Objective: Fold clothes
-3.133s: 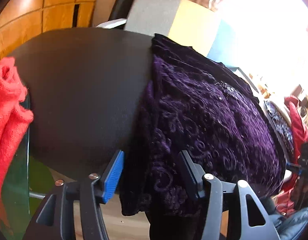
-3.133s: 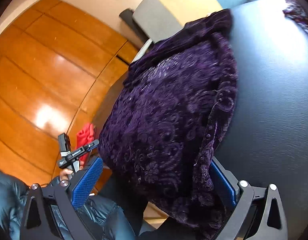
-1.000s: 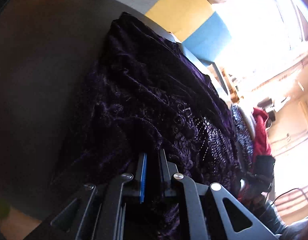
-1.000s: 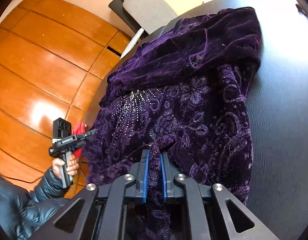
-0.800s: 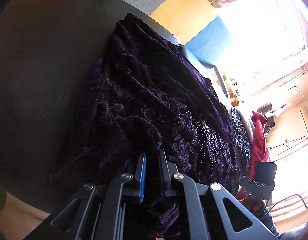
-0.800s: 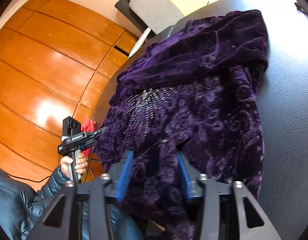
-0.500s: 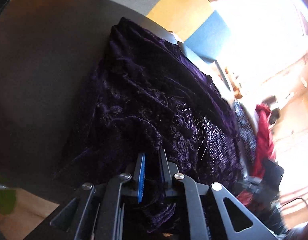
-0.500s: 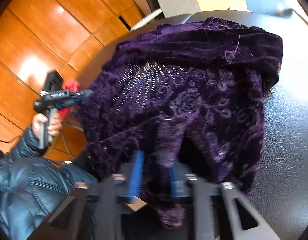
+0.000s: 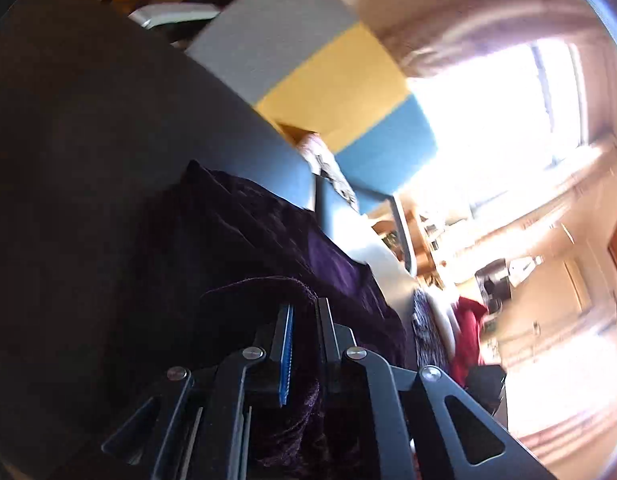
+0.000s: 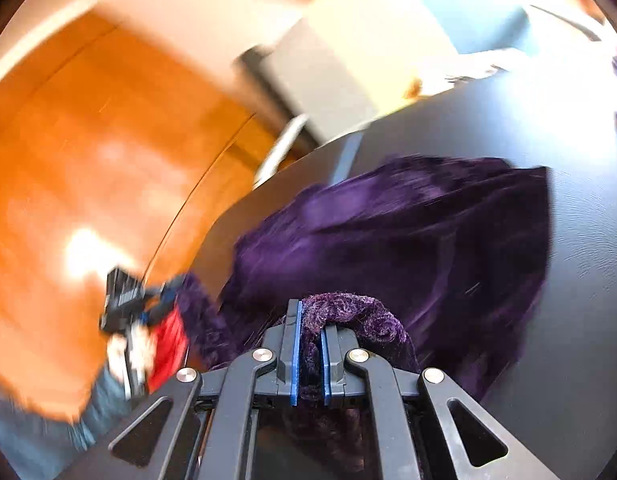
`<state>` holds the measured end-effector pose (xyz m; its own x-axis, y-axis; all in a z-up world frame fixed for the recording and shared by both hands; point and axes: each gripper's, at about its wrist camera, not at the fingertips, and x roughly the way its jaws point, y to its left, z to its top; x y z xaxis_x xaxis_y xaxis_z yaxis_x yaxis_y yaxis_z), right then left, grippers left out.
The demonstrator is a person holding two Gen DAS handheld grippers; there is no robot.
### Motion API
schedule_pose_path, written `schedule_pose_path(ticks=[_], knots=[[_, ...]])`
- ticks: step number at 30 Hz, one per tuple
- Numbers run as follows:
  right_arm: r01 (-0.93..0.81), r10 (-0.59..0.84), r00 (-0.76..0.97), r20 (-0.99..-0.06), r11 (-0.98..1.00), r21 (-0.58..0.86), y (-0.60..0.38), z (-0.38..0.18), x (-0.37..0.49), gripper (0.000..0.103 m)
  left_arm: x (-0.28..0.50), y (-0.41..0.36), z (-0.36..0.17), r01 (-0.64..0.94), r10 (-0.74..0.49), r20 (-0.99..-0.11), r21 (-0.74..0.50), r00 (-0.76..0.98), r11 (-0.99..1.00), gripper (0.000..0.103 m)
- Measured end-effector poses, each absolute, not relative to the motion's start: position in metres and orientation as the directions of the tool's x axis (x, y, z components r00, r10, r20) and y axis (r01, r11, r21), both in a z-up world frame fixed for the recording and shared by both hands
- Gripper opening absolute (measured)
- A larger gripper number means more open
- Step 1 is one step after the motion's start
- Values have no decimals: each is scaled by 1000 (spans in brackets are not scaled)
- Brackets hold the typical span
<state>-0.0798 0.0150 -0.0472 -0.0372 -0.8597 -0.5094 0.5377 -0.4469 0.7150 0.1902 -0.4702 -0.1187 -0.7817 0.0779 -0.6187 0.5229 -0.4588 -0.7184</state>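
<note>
The left gripper (image 9: 304,312) is closed, its jaws pinching a fold of the purple garment (image 9: 268,240). The right gripper (image 10: 309,316) is likewise clamped on a bunched edge of the same garment (image 10: 428,232), which humps up over its fingertips. The garment lies in a folded heap on the dark table (image 10: 580,280), near the table's near edge.

Only the right wrist view shows the wooden wall (image 10: 88,140) on the left and, blurred, the left gripper (image 10: 124,304) seen from outside, with a hand (image 10: 136,350) and something red (image 10: 168,340) beside it. Only the left wrist view shows the bright window (image 9: 508,120), a grey, yellow and blue chair back (image 9: 320,72) beyond the table, and red cloth (image 9: 468,332) at the far right.
</note>
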Motion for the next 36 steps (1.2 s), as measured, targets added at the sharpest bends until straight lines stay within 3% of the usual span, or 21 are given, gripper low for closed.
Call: schedule_pose_path(ticks=[2,5,8,10,12,14,18,21,24,28,32,36], knots=[[471,-831,-63,-552,-513,718,11,-67,-104,8,179,-488,-119,528,64,-606,-736,-793,-424,9],[419,-805,-49,-592,-554,719,7,-93,-121,9,169,-502,-149,597,70,-670,-699,-739,-393,9],[415,-829,-40,-558,-522,745,8,-100,-124,11,174,-504,-162,582,89,-659,-713,-747,-391,9],[408,-848,-28,-530,-493,768,10,-100,-126,22,176,-506,-161,557,121,-650,-720,-750,-415,9],[396,-874,3,-486,-445,803,12,-97,-125,46,180,-505,-158,548,137,-650,-720,-747,-425,9],[401,-890,47,-453,-399,825,11,-89,-121,63,182,-507,-152,540,153,-648,-723,-746,-431,10],[427,-879,200,-434,-320,845,2,-83,-118,82,186,-511,-135,460,231,-591,-773,-773,-438,10],[423,-880,249,-405,-277,863,-7,-82,-126,85,190,-522,-118,371,269,-497,-835,-825,-407,10],[263,-961,94,-261,-229,937,9,-96,-157,85,201,-550,-115,373,168,-432,-880,-886,-293,9],[70,-966,-125,-227,-237,969,33,-126,-182,82,210,-577,-133,526,64,-548,-825,-834,-207,10],[133,-951,-134,-279,-297,946,36,-116,-178,92,222,-564,-120,567,52,-631,-727,-774,-387,10],[187,-939,-108,-327,-343,921,43,-112,-166,92,240,-532,-100,504,93,-639,-680,-764,-532,17]])
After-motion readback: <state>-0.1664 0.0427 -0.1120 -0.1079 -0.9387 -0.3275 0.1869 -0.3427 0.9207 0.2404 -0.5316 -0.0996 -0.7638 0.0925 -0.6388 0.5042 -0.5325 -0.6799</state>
